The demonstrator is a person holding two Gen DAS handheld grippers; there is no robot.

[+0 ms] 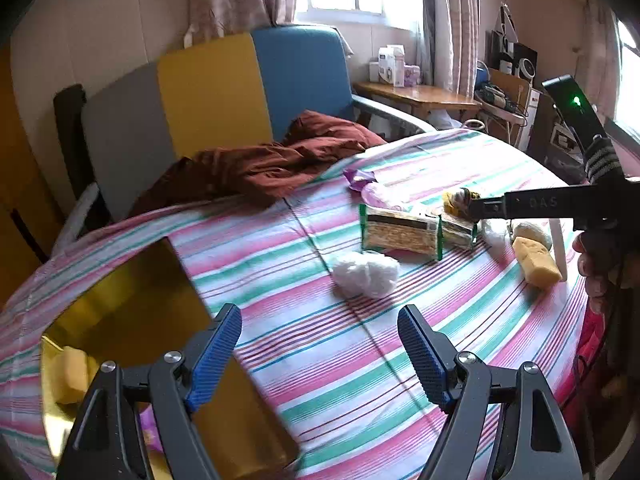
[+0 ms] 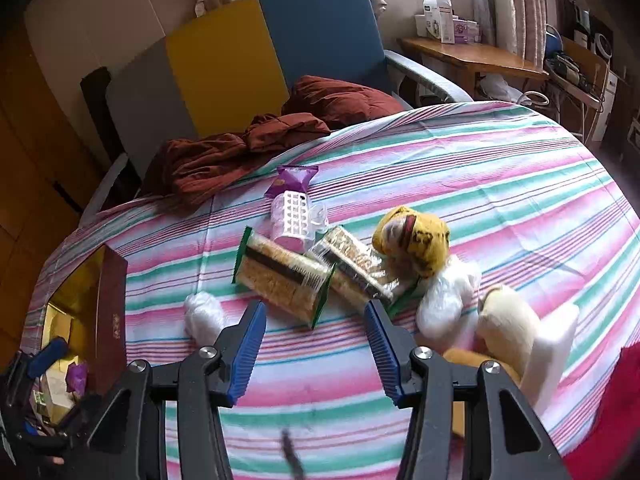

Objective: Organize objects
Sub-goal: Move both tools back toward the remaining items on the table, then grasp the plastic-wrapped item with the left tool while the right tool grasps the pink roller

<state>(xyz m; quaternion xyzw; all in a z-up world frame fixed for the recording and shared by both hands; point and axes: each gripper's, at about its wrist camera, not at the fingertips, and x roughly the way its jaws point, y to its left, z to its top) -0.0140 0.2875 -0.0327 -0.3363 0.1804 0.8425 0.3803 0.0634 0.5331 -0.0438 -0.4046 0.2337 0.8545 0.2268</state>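
My left gripper hangs open and empty over the striped tablecloth, beside an open gold-lined box that holds a yellow sponge. A white wad lies just ahead of it. My right gripper is open with nothing between its fingers, and it hovers in front of two clear cracker packs. Right of them lie a tiger plush, a white plastic bag, a cream soft toy and a white foam block. Behind the packs are a white perforated piece and a purple packet.
A rumpled dark red cloth lies at the table's far edge against a grey, yellow and blue chair. The box's brown wall stands at the table's left edge. A wooden side table with cartons is at the back right.
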